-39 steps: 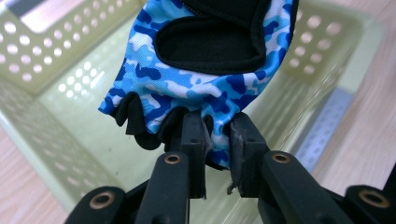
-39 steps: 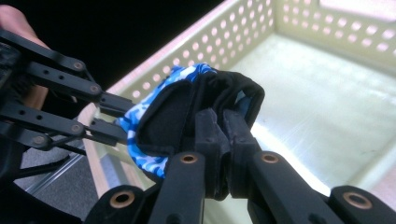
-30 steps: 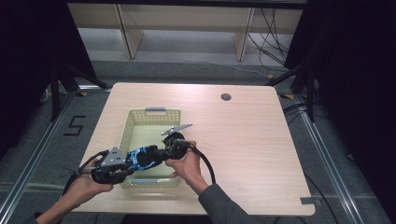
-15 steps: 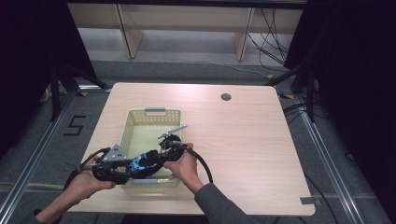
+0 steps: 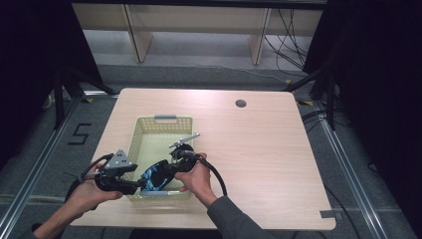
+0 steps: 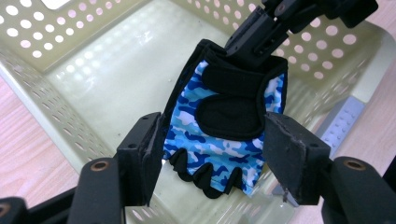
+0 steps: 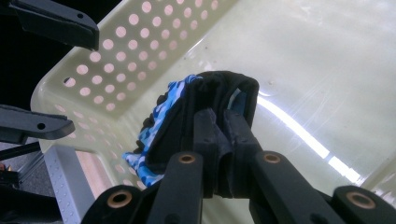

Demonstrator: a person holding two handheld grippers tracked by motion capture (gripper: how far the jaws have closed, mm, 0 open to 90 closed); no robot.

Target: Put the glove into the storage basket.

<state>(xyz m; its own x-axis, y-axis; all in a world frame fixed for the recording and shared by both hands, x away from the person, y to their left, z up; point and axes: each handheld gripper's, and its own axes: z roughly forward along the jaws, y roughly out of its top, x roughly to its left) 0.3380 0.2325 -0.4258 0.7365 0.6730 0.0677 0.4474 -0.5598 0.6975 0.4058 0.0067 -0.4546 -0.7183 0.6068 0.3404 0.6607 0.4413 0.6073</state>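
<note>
A blue camouflage fingerless glove [image 5: 155, 175] with black trim hangs over the near end of a pale yellow perforated basket [image 5: 164, 121]. My right gripper [image 5: 171, 167] is shut on its black cuff [image 7: 229, 86], and these jaws come in from the top of the left gripper view. My left gripper [image 5: 141, 185] has just been opening. Its pads [image 6: 285, 154] now stand on either side of the glove's finger end [image 6: 219, 144] without pressing on it.
The basket [image 6: 56, 28] sits on the left half of a wooden table [image 5: 268, 149], with a grey handle on its far rim [image 5: 165, 118]. A round hole [image 5: 241, 103] lies near the table's far edge. Shelf legs and cables stand beyond it.
The left gripper's jaws have spread apart around the glove's finger end. Both hands and the glove stay at about the same place over the basket's near end.
</note>
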